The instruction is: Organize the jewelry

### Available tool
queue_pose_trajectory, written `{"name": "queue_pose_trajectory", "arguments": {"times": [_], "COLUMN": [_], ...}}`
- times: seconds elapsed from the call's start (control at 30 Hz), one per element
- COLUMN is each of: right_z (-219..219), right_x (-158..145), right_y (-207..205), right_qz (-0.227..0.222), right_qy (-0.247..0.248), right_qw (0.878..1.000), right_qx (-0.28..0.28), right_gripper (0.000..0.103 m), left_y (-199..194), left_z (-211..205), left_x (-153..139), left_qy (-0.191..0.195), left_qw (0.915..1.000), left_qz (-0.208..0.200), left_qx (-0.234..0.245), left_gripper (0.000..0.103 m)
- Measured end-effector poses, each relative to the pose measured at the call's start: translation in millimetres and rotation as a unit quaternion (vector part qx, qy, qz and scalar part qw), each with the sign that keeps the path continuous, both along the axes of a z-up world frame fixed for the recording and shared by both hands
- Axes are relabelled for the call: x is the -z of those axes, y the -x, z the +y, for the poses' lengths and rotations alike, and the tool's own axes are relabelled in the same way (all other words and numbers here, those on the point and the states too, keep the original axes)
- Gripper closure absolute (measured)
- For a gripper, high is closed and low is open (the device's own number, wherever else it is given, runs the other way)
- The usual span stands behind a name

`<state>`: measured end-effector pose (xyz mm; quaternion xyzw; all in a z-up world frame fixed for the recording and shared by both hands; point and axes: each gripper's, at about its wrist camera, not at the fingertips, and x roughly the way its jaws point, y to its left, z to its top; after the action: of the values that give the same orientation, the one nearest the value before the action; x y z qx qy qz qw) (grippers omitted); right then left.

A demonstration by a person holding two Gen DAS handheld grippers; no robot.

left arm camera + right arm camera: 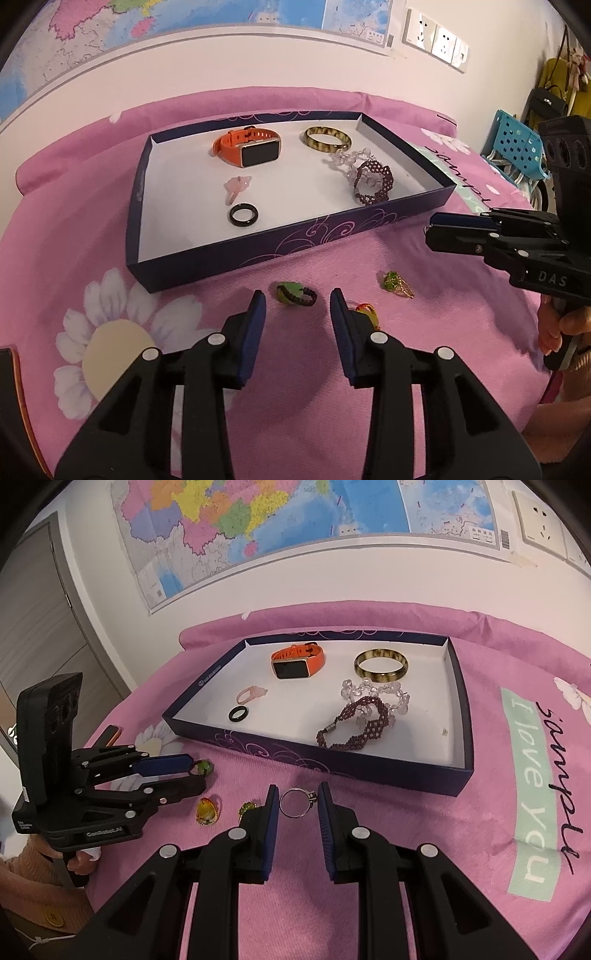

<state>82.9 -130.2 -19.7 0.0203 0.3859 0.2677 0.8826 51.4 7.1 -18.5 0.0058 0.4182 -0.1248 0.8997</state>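
Navy tray (332,236) with white floor, holding orange watch (247,147), amber bangle (327,137), clear bead bracelet (373,690), garnet bracelet (373,181), pink ring (238,186), black ring (243,215) — all lying flat. On pink cloth before it — green ring (295,293), silver ring (297,802), yellow-stone ring (207,810), green-and-gold ring (397,283).

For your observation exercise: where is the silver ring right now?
In the right wrist view, the silver ring stands between the right claw's blue pads, above the pink cloth just in front of the tray's near wall.
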Motion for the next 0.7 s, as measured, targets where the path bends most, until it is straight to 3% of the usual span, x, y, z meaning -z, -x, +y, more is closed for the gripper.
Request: {"name": "queue_pose_trajectory", "arguments": {"times": [0.2, 0.7], "right_z": [-0.1, 0.9], "right_x": [1.8, -13.2], "right_y": [-1.0, -6.0], "right_qz": [0.003, -0.021], "right_qy": [0.000, 0.000], "right_qw": [1.000, 1.000], "right_qx": [-0.003, -0.005], "right_gripper": [0.084, 0.084], "left_y": [-5.7, 4.7], "left_z": [-1.4, -1.8], "left_x": [1.9, -23.9], "left_qy": [-0.005, 0.012], "left_qw": [1.0000, 0.9995], "left_qz": [0.005, -0.029], "left_qx": [-0.002, 0.007], "left_gripper": [0.085, 0.085]}}
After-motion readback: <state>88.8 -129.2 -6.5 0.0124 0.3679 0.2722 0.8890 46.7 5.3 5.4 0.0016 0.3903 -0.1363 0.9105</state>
